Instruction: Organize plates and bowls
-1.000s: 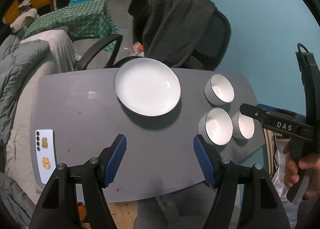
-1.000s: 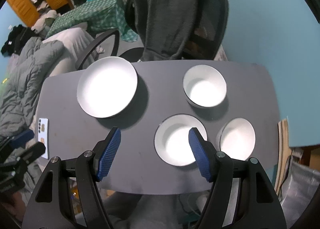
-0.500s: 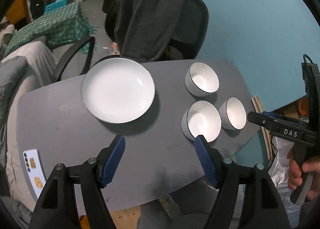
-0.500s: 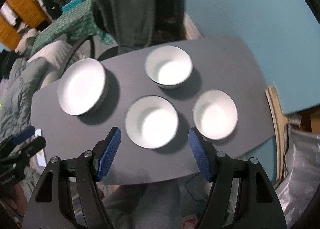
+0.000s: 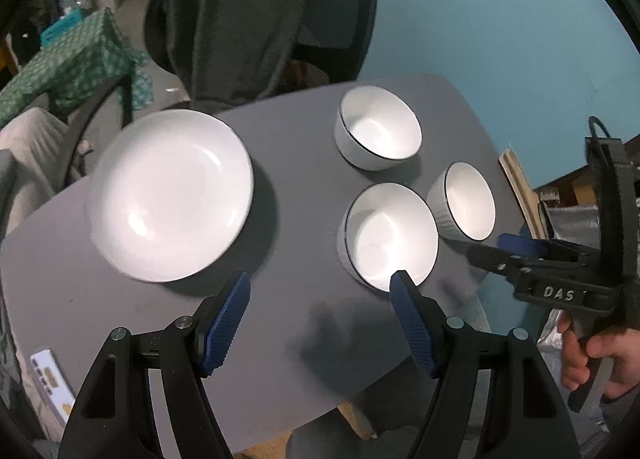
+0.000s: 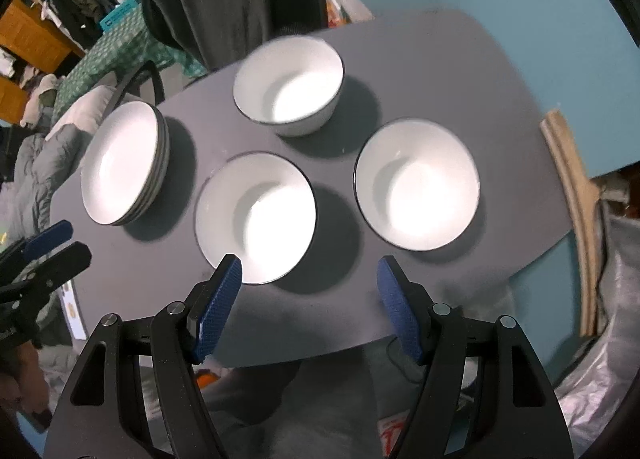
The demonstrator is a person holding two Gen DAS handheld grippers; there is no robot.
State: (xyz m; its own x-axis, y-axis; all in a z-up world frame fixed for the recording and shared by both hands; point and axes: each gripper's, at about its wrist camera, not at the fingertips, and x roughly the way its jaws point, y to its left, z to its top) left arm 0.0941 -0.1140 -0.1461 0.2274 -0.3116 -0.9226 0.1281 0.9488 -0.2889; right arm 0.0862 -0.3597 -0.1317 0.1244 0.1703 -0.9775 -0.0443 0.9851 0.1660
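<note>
Both grippers hang above the grey desk [image 5: 304,219] with jaws released and nothing between them. Past the left gripper [image 5: 320,313], the stack of white plates [image 5: 170,195] lies ahead and to the left of its jaws, and the nearest bowl [image 5: 390,235] sits just beyond its right fingertip. The right gripper [image 6: 308,301] has that same bowl [image 6: 256,217] directly ahead of its left fingertip; a second bowl [image 6: 416,183] lies ahead to the right, a third [image 6: 288,85] farther beyond. The plate stack [image 6: 120,163] appears to hold three or four plates, though blur makes the count uncertain.
</note>
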